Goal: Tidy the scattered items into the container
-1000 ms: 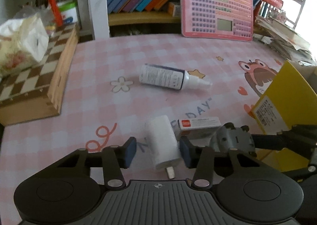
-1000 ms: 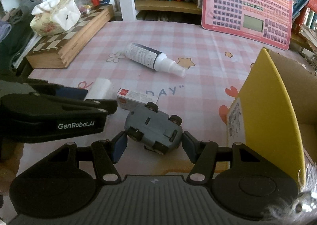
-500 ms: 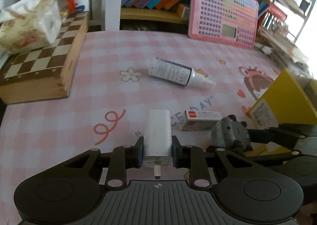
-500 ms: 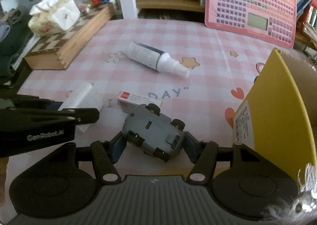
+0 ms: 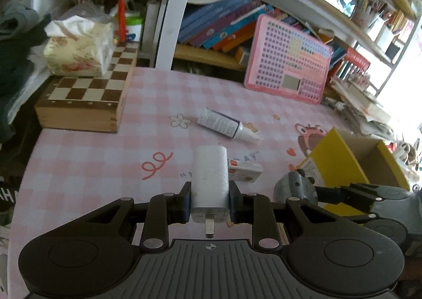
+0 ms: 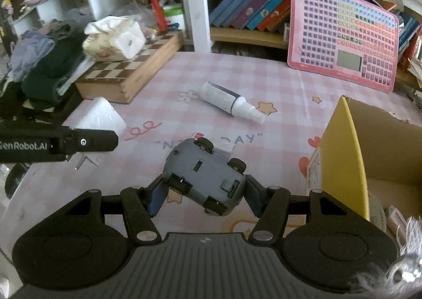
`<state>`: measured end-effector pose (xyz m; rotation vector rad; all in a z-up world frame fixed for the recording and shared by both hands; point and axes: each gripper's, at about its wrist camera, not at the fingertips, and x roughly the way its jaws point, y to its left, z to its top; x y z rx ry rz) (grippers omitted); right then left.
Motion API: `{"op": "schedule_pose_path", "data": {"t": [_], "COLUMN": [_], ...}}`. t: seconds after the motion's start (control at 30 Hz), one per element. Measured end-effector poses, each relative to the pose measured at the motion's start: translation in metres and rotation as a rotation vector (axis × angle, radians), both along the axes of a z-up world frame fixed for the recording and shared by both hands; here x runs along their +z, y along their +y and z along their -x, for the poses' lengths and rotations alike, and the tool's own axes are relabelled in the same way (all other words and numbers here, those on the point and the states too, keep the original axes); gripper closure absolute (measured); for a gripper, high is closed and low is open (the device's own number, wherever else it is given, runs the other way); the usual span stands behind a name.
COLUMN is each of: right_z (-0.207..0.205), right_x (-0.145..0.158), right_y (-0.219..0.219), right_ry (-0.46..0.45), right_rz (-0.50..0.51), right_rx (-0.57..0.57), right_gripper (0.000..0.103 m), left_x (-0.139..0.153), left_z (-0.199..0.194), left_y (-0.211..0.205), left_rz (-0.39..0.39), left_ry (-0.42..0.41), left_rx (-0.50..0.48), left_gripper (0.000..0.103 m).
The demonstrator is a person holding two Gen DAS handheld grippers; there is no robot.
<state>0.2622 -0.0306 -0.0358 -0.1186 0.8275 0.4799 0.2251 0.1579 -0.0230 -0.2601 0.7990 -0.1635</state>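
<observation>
The right gripper (image 6: pixel 201 191) clamps the grey toy car (image 6: pixel 204 176); the yellow cardboard box (image 6: pixel 345 156) opens just to its right. The left gripper (image 5: pixel 209 200), farther off, pinches the white charger block (image 5: pixel 210 176).

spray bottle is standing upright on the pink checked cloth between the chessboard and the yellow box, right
Not quite. The spray bottle is lying on its side, not standing upright, with its white nozzle end pointing toward the yellow box. The right wrist view shows this clearly. The rest holds: it rests on the pink checked cloth, between the chessboard and the box.
</observation>
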Motion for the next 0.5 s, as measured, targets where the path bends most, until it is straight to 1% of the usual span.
{"op": "schedule_pose_path", "data": {"t": [0.23,0.5], "right_z": [0.023,0.055], "right_x": [0.007,0.024], "right_y": [-0.002,-0.002], "right_ry": [-0.005,-0.047], "right_rz": [-0.008,-0.016], "right_rx": [0.015,0.043], "right_gripper": [0.044,0.044], "left_x": [0.007,0.026], "left_z": [0.027,0.061], "left_y": [0.003,0.002], "left_rz": [0.004,0.033], "left_ry": [-0.013,-0.065], "left_rx": [0.017,0.005], "left_gripper": [0.078,0.078]}}
